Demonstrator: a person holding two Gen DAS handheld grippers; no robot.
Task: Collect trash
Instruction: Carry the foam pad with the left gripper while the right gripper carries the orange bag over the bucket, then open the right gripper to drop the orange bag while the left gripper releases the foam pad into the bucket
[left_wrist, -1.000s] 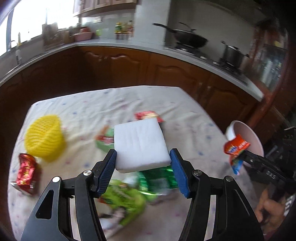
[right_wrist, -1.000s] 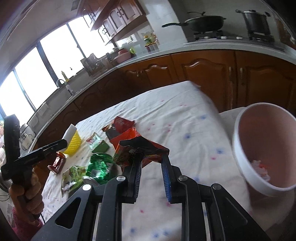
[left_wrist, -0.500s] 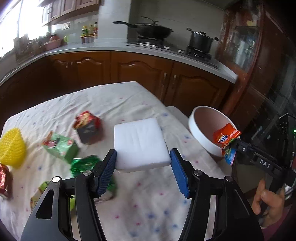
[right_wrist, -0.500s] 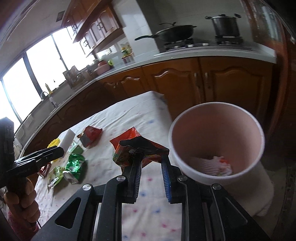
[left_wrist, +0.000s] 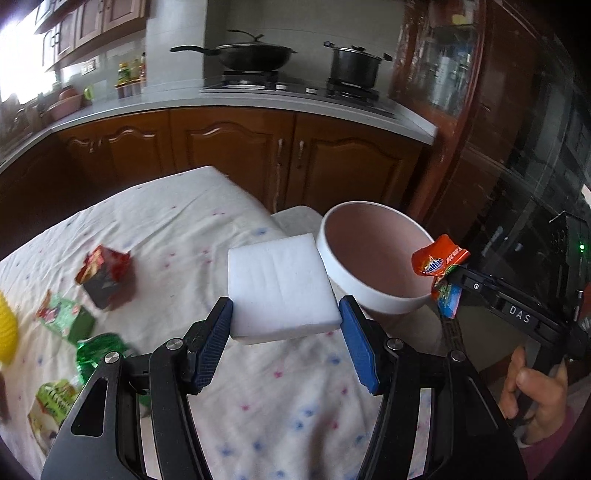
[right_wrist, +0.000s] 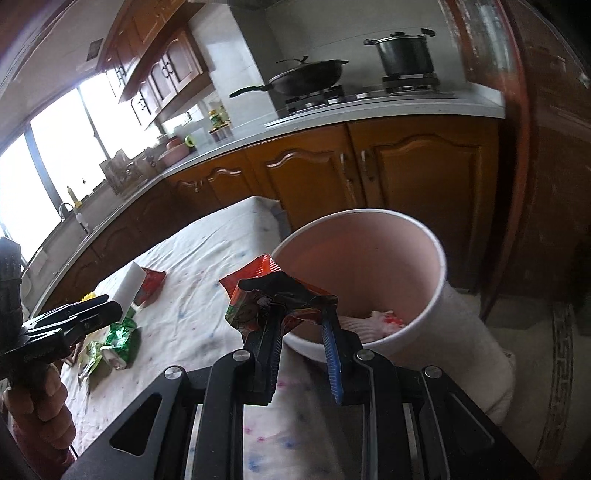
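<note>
My left gripper is shut on a white foam block and holds it above the table, just left of the pink bin. My right gripper is shut on an orange snack wrapper at the near rim of the pink bin; the wrapper also shows in the left wrist view. The bin holds some crumpled trash. Several wrappers lie on the table: a red one, green ones and a green can.
The table carries a white dotted cloth. A yellow mesh object sits at its left edge. Wooden kitchen cabinets and a stove with a wok and pot stand behind. A dark cabinet stands at the right.
Both grippers swung right toward the bin with their loads. The right gripper's wrapper now sits at the bin's rim, and the foam block is beside the bin.
</note>
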